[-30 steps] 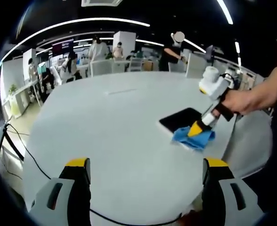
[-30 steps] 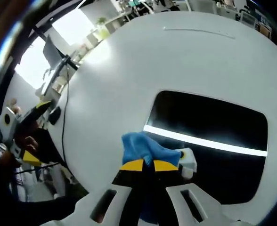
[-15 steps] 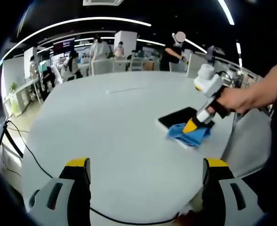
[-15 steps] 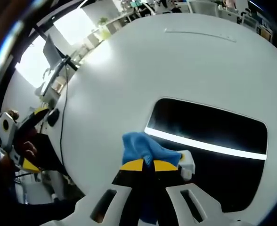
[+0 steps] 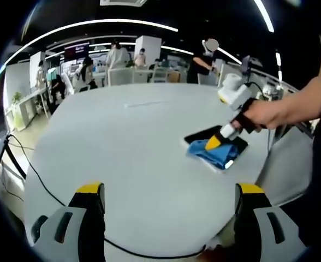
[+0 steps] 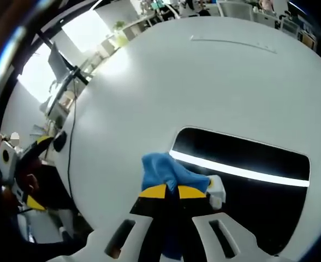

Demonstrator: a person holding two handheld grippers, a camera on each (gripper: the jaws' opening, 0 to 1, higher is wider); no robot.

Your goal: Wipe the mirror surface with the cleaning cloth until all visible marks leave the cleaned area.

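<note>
Now the white table [image 5: 122, 142] spreads wide under me, the dark mirror [image 6: 242, 164] lying flat on it, long axis running across my right gripper [image 6: 167, 192]. That gripper, much the nearer, is clamped on the blue cloth [image 6: 163, 169] at the mirror's near corner. My left gripper [image 5: 168, 191] hangs back, jaws wide, holding nothing.

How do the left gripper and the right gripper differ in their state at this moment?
The left gripper has its fingers wide apart and holds nothing; the right gripper has its fingers closed on the blue cloth. The left one hovers over bare table; the right one presses the cloth onto the mirror. Both have yellow fingertips.
</note>
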